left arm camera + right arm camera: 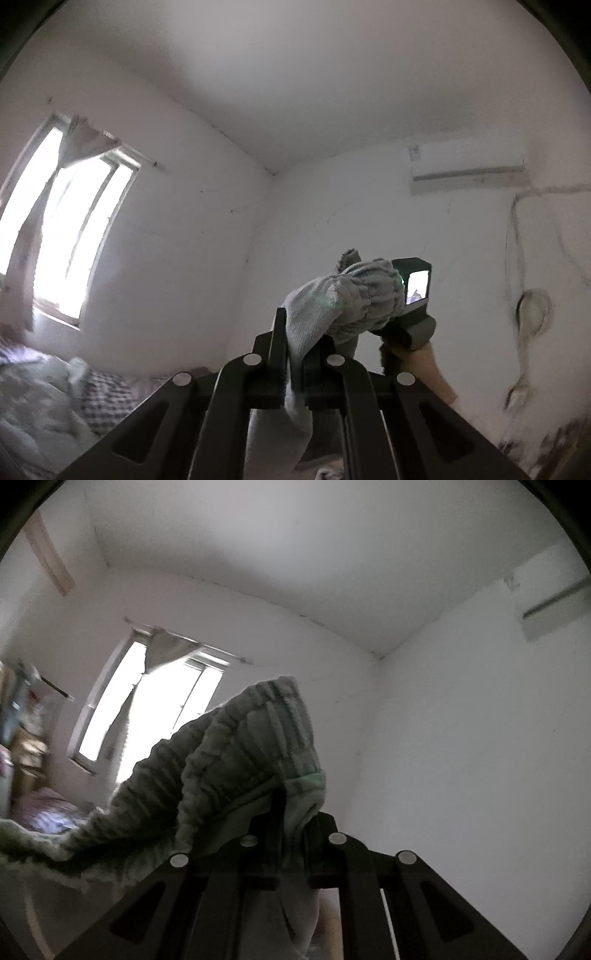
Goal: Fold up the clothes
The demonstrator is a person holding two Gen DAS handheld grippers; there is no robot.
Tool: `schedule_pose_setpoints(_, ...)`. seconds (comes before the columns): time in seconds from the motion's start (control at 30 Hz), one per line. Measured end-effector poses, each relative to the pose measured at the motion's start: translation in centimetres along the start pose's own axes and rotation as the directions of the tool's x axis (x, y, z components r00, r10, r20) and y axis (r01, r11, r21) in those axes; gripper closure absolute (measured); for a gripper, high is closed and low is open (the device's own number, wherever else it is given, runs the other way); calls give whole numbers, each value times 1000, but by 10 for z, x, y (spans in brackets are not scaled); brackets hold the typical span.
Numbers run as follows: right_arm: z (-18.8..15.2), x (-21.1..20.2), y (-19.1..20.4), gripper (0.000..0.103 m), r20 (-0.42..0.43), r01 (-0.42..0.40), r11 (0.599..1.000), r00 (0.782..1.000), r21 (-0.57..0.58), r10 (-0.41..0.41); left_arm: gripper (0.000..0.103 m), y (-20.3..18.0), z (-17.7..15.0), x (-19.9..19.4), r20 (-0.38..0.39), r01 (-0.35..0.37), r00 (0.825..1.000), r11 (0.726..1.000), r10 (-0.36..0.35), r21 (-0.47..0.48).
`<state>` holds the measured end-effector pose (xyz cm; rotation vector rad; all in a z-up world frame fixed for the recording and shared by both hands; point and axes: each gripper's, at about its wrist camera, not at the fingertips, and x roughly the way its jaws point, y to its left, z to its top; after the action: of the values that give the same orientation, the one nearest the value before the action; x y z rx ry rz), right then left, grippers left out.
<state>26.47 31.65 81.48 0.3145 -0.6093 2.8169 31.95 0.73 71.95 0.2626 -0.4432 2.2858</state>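
Both grippers point up at the ceiling and hold one grey knitted garment in the air. My left gripper (pixel 295 350) is shut on the grey garment (pixel 332 306), whose ribbed elastic waistband bunches above the fingers and whose cloth hangs down between them. The right gripper's body (pixel 413 295) and the bare hand holding it show just beyond, at the other end of the waistband. In the right wrist view my right gripper (pixel 295 819) is shut on the same garment (pixel 236 753), with the ribbed waistband draped over the left finger and trailing down to the left.
A bed with rumpled checked bedding (pixel 55 391) lies low at the left. A bright window with a curtain (pixel 62 229) is in the left wall. An air conditioner (pixel 465 162) hangs high on the right wall. Shelves with clutter (pixel 22 731) stand at the far left.
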Motion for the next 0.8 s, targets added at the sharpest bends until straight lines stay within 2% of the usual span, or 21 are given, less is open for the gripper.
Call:
schedule_pose_setpoints(0.13,36,31,1,97,-15,104,989,994,-108,-106,99,22,-1,7,-2,-11,1000,999,11,-46)
schedule_pose_setpoints(0.23,55,42,7,96,7,162,974,987,-160,-163,99,39,-2,13,-3,-19,1000,997,19,-80)
schedule_pose_setpoints(0.37,54,56,26,96,42,173,977,985,-123,-169,99,65,-6,19,-13,-39,999,991,38,-127)
schedule_pose_setpoints(0.43,42,73,49,96,32,156,981,988,-111,-153,99,98,-23,16,-61,-103,994,983,95,-154)
schedule_pose_setpoints(0.53,11,114,93,96,0,97,991,995,-88,-98,99,145,-49,8,-125,-197,976,965,177,-171)
schedule_pose_setpoints(0.63,-23,150,155,96,-38,16,998,999,-62,-19,99,189,-71,-12,-162,-297,949,941,272,-160)
schedule_pose_setpoints(0.8,-66,185,289,96,-61,-136,989,989,-64,132,99,255,-84,-67,-174,-451,888,879,425,-154)
